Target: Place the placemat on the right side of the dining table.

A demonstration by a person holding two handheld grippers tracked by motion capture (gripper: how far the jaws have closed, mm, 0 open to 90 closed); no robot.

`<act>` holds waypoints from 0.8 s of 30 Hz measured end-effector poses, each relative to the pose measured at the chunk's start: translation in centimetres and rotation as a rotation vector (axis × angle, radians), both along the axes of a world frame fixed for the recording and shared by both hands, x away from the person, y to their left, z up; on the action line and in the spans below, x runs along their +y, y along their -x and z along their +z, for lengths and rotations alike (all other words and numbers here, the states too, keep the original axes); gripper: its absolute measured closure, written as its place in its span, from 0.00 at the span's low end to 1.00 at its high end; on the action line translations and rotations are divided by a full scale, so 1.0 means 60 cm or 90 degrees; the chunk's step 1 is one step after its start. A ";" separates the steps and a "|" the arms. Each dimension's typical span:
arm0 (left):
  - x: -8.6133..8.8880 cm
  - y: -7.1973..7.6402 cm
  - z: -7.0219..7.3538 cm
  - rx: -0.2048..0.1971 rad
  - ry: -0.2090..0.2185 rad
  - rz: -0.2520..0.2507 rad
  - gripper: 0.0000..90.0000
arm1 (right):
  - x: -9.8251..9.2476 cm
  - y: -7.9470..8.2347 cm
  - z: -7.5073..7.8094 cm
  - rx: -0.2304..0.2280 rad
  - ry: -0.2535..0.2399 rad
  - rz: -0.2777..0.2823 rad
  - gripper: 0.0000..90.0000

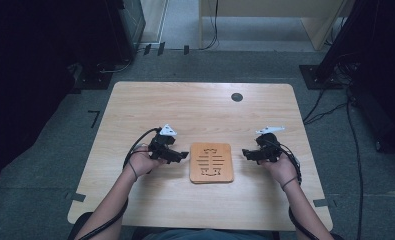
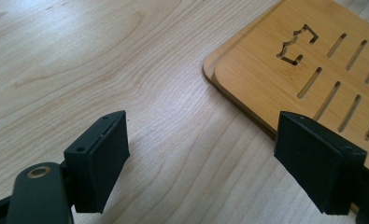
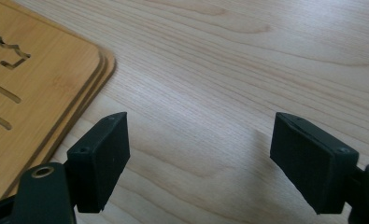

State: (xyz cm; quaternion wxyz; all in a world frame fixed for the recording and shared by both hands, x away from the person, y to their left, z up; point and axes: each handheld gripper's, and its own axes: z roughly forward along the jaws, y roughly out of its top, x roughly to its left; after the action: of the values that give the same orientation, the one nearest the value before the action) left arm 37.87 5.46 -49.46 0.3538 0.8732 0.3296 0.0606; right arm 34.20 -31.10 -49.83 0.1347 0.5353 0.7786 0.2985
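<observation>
One flat bamboo board [image 1: 211, 162] with rounded corners and cut slots lies mid-table [image 1: 195, 107] between your left gripper [image 1: 184, 156] and right gripper [image 1: 245, 152]; both gape wide, holding nothing.

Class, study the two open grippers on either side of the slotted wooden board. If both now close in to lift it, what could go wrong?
1. The board lies flat on the table, so jaws may scrape the tabletop rather than get under its edge.
2. The left gripper and right gripper flank it; uneven pushes could slide or twist it.
3. Its layered edge looks thin, so the grip may slip.
</observation>
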 end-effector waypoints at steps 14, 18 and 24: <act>-0.005 0.003 -0.001 0.008 -0.001 -0.005 0.19 | 0.028 0.005 0.000 0.006 -0.002 0.027 0.22; -0.005 0.004 -0.001 0.008 -0.002 -0.007 0.19 | 0.037 0.006 0.000 0.005 -0.004 0.036 0.23; -0.005 0.004 -0.001 0.006 -0.002 -0.007 0.19 | 0.049 0.007 -0.003 0.009 -0.002 0.050 0.22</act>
State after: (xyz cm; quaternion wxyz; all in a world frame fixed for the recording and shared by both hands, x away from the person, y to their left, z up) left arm 37.62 5.18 -49.53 0.3513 0.8757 0.3267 0.0552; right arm 33.75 -28.17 -50.00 0.1164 0.5064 0.7996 0.3011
